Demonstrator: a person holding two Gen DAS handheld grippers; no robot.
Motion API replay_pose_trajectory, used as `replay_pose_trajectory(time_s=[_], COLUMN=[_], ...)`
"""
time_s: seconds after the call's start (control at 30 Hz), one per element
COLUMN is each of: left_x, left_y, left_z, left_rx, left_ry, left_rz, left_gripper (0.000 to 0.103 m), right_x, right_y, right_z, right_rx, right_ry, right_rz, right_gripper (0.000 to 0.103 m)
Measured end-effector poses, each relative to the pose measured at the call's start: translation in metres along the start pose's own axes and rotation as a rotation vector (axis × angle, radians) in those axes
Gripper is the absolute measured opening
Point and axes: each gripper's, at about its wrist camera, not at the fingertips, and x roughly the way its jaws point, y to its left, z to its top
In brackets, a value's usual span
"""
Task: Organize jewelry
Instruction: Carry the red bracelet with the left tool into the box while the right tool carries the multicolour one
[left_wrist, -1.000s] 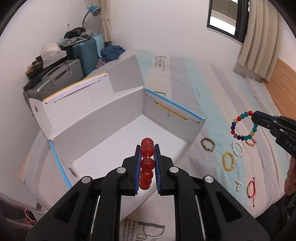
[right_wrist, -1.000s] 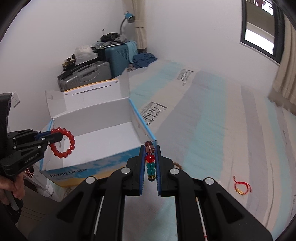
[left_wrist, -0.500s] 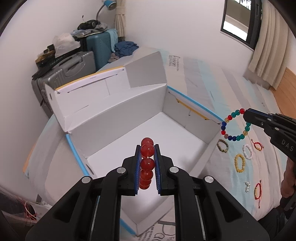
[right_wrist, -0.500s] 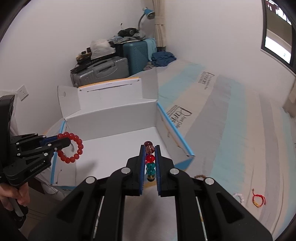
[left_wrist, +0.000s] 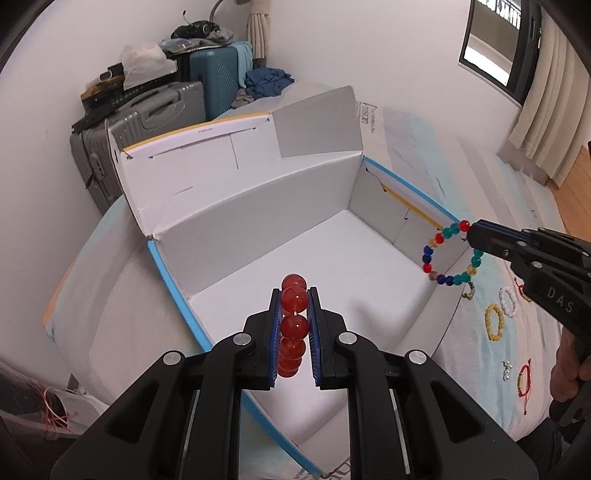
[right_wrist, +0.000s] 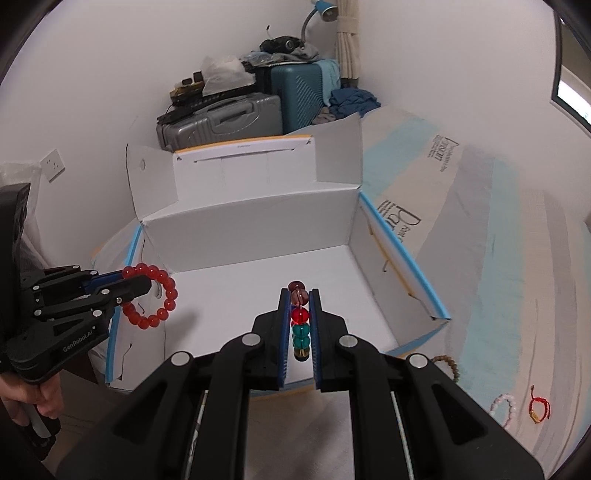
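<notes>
The left tongs (left_wrist: 294, 325) are closed tight on a red bead bracelet (left_wrist: 293, 325), its loop hanging between the pads above the white box (left_wrist: 258, 206). The right tongs (right_wrist: 299, 325) are clamped on a multicolored bead bracelet (right_wrist: 299, 321), also over the box's open interior. Loose bracelets (left_wrist: 494, 321) lie on the bed (left_wrist: 480, 177) beside the box.

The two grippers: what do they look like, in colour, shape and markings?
Both are black plastic with angular linkage arms and round silver pins. The left gripper has blue ribbed fingers; its body reads "GenRobot.AI". The right gripper looks the same, with "DAS" on its side. A bare hand shows, no sleeve or cables.
</notes>
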Motion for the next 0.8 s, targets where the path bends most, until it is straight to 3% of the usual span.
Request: replay_pose_trajectory(time_s=[0.8], left_x=[0.040], left_y=[0.014], left_z=[-0.012], left_rx=[-0.020], left_ry=[0.076], left_rz=[-0.019], left_gripper=[0.012], right_x=[0.056], right_y=[0.012], right_z=[-0.013], right_rx=[-0.026], right_ry=[0.113], right_rz=[0.022], right_gripper=[0.009])
